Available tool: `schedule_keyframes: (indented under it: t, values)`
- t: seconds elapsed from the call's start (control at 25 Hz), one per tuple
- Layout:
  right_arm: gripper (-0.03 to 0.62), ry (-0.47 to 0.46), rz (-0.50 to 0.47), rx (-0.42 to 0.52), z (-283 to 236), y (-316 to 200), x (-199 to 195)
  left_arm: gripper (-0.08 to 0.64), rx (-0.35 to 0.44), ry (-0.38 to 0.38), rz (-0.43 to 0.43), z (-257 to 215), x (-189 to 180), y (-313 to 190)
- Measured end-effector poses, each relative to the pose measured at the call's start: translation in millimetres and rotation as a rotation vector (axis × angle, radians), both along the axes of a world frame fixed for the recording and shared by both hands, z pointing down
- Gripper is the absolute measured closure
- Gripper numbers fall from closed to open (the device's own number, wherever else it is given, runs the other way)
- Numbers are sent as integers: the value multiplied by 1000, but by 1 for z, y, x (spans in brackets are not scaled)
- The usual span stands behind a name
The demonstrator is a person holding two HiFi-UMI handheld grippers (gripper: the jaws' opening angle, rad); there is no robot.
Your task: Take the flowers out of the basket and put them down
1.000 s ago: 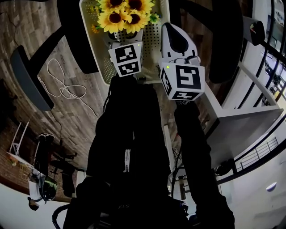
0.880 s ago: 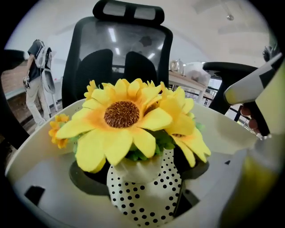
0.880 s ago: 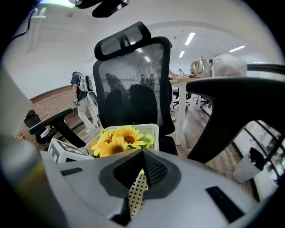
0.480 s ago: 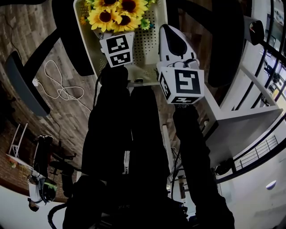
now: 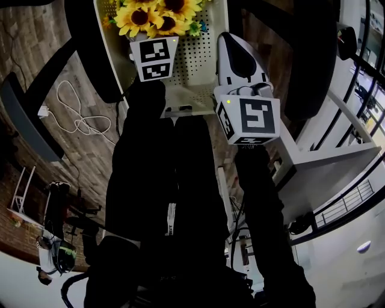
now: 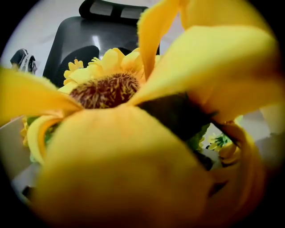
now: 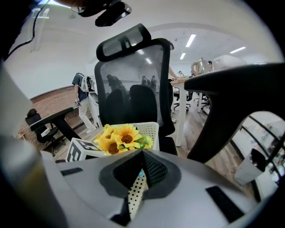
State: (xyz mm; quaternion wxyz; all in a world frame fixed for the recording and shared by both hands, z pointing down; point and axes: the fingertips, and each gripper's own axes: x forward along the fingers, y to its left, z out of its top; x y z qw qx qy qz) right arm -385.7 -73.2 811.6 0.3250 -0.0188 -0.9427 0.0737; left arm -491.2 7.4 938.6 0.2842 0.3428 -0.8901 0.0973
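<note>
Yellow sunflowers (image 5: 150, 15) stand in a white perforated basket (image 5: 192, 66) at the top of the head view. My left gripper (image 5: 147, 35) reaches into the blooms from below, its marker cube just under them. Its jaws have just been opening. They are hidden: sunflower petals (image 6: 104, 89) fill the left gripper view, so I cannot tell whether a stem lies between them. My right gripper (image 5: 227, 37) is at the basket's right side. In the right gripper view that gripper (image 7: 141, 153) is shut on a perforated strip of the basket wall (image 7: 136, 191), with the flowers (image 7: 120, 139) beyond.
Black office chair parts (image 5: 24, 114) flank the basket. A tall chair back (image 7: 133, 80) rises behind it. A white cable (image 5: 78, 117) lies on the wooden floor at the left. A white desk (image 5: 325, 168) stands at the right. A person (image 7: 89, 102) stands far back.
In the head view my left gripper's cube has moved up and to the left, closer under the sunflowers. The right gripper has stayed at the basket's side.
</note>
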Motion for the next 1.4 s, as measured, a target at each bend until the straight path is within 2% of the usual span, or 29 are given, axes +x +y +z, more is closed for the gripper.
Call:
schedule_keyframes:
  t: [0.44, 0.68, 0.88, 1.12, 1.4]
  values:
    - [578, -5, -4, 16, -4, -1, 3, 74, 47, -49, -39, -28, 8, -4]
    - [578, -14, -4, 25, -19, -6, 6, 74, 92, -65, -78, -64, 10, -4]
    - [578, -60, 8, 39, -64, 2, 7, 74, 133, -109, -100, -128, 8, 4]
    - [578, -110, 27, 46, -148, 25, 15, 74, 175, -139, -110, -225, 17, 22]
    - [578, -193, 74, 58, -250, 7, 38, 74, 219, -193, -106, -343, 40, 10]
